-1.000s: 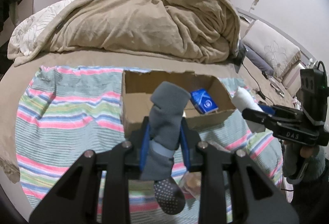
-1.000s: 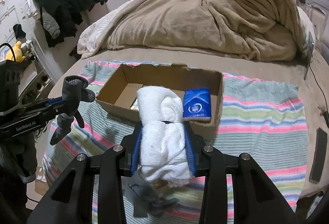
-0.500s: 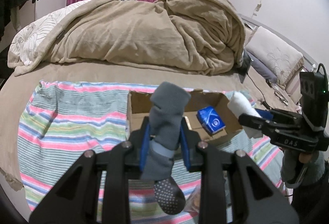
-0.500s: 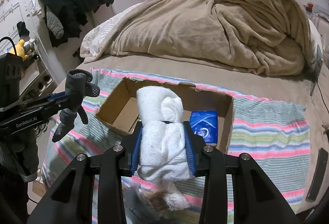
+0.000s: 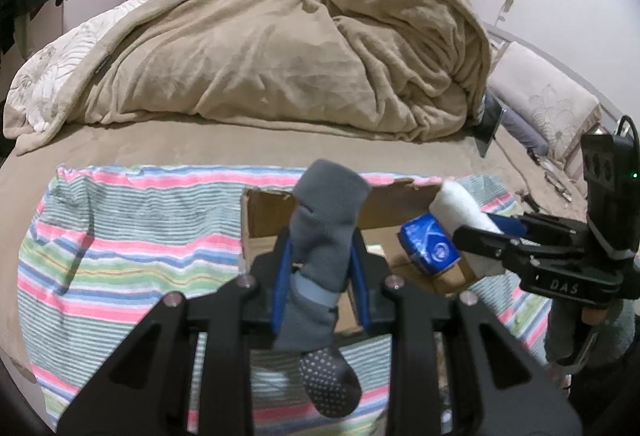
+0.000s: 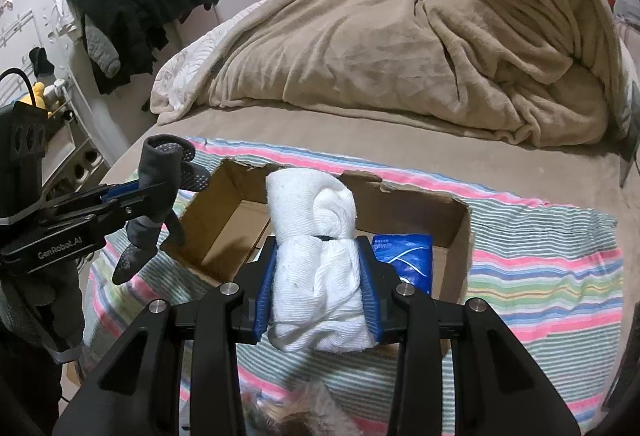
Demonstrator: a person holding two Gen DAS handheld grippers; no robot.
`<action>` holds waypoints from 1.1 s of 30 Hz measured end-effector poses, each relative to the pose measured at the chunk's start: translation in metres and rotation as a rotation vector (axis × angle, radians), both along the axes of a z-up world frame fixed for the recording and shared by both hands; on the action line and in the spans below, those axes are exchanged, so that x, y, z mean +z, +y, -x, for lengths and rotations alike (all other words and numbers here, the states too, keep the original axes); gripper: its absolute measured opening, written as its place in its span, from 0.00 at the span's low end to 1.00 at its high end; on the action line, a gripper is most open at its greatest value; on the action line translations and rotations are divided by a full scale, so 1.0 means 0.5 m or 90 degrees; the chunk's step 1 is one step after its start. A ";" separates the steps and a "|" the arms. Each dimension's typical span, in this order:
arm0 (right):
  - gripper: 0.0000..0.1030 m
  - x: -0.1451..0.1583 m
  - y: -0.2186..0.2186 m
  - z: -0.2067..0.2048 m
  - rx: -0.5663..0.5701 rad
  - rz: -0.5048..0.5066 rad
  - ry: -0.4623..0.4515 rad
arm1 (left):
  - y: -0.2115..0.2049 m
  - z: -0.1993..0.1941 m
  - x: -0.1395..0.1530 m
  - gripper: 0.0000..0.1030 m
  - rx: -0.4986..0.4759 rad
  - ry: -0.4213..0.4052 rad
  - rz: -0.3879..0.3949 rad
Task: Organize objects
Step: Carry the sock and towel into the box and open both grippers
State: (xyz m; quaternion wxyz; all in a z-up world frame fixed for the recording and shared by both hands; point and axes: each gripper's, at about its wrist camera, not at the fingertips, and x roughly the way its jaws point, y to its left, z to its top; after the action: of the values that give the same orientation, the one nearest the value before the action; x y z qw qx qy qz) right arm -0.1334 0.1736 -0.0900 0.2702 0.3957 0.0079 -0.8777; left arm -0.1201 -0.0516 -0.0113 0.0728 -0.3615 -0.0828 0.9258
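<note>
My left gripper (image 5: 320, 276) is shut on a grey sock (image 5: 324, 232) whose dotted toe hangs below the jaws; from the right wrist view that gripper (image 6: 132, 196) and sock (image 6: 160, 176) show at the left. My right gripper (image 6: 318, 288) is shut on a rolled white towel (image 6: 316, 236), also visible at the right of the left wrist view as the towel (image 5: 460, 208) in that gripper (image 5: 480, 232). An open cardboard box (image 6: 460, 236) lies on the striped cloth (image 6: 540, 276) just beyond both grippers. A blue packet (image 6: 404, 256) leans inside the box (image 5: 264, 212).
A heaped beige blanket (image 6: 400, 36) covers the far half of the bed. Dark clothes (image 6: 132, 4) hang on the left wall over a shelf. A pillow (image 5: 548, 96) and cables lie at the bed's right side. A fluffy item (image 6: 304, 416) sits under my right gripper.
Both grippers have drawn back from the box, still gripping sock and towel. The box looks smaller and lower in both views.
</note>
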 end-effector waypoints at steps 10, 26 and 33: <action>0.38 -0.051 -0.023 0.045 0.008 0.000 -0.032 | 0.008 0.047 -0.047 0.29 -0.002 -0.031 0.016; 0.62 -0.036 -0.020 0.037 0.003 0.001 -0.026 | -0.003 0.019 -0.024 0.41 0.033 -0.032 0.025; 0.62 -0.002 -0.001 -0.001 -0.009 0.004 -0.009 | 0.006 -0.021 0.006 0.42 0.029 -0.020 0.026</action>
State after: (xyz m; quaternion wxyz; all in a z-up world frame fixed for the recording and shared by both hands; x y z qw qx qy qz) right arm -0.1329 0.1729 -0.0910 0.2655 0.4009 0.0006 -0.8768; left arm -0.1095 -0.0485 -0.0085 0.0425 -0.3756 -0.0731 0.9229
